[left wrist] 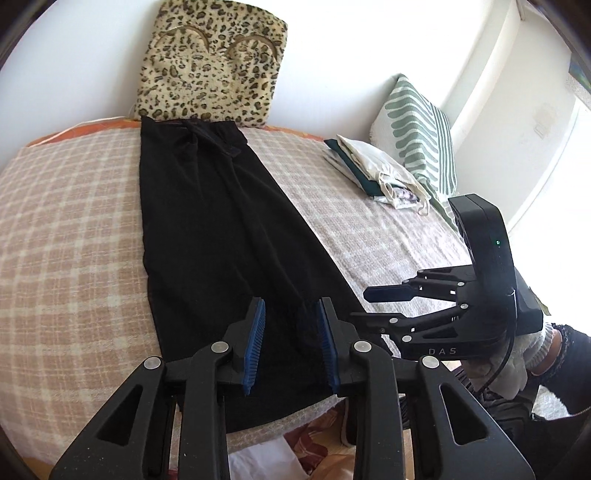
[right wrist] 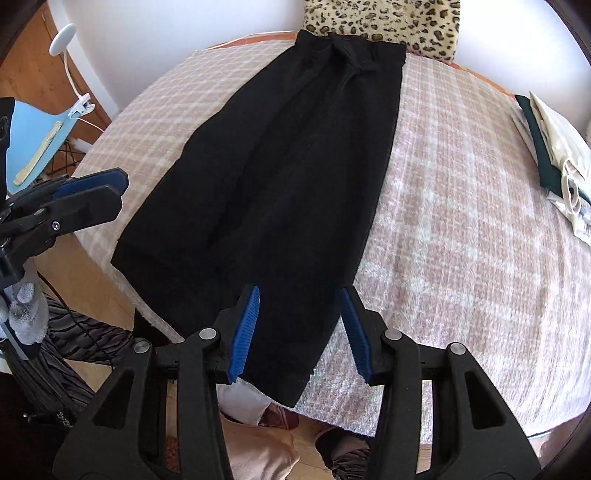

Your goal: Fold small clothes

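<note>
Two grippers hang over the near hem of the black trousers (right wrist: pixel 280 177), which lie flat on the checked blanket (right wrist: pixel 461 221), waistband touching the leopard cushion (right wrist: pixel 384 26). My left gripper (left wrist: pixel 291 343) and right gripper (right wrist: pixel 299 328) both stand apart, holding nothing. I'd pinch both hem corners evenly, then carry them toward the cushion.

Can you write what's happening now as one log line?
step: pre-grasp | left gripper: open, at trousers hem | right gripper: open, at hem | trousers: flat on bed
</note>
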Motion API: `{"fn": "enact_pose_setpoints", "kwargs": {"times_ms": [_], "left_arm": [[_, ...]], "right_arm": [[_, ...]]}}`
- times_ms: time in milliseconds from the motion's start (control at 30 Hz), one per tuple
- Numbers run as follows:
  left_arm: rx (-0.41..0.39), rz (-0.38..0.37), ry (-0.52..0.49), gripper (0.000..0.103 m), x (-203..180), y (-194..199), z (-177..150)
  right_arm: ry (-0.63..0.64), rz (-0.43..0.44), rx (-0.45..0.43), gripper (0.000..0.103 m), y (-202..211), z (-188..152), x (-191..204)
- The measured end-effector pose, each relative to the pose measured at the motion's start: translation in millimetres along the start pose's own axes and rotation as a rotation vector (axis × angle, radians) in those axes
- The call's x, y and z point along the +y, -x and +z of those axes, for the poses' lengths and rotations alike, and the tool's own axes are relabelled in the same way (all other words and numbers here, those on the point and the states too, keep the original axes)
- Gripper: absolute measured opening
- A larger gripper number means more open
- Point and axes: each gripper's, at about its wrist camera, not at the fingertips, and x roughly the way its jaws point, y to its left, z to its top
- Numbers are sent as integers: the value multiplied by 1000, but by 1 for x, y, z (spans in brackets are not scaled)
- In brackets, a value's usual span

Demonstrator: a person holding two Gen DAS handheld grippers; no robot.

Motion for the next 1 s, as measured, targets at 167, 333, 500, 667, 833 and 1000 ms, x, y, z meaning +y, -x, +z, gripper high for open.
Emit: {"fn": "enact_pose_setpoints", "kwargs": {"times_ms": [167, 333, 500, 667, 833, 1000], "left_arm": [[124, -58, -34, 27, -20, -36, -8], [182, -37, -36, 27, -26, -50, -17], [164, -22, -27, 8, -21, -46, -24], [132, 0, -28, 5, -14, -36, -28], [133, -20, -21, 5, -10, -23, -39], [57, -46, 35, 6, 2, 3, -27]], "right_arm": [[-79, 21, 10, 49, -2, -8, -26], [-85, 49, 23, 49, -6, -16, -30], [-38, 10, 22, 43, -8, -19, -20], [-1, -32, 26, 10, -8, -18, -16], [15, -62, 2, 10, 2, -19, -21], [-5, -47, -94, 27, 17, -3, -20]]}}
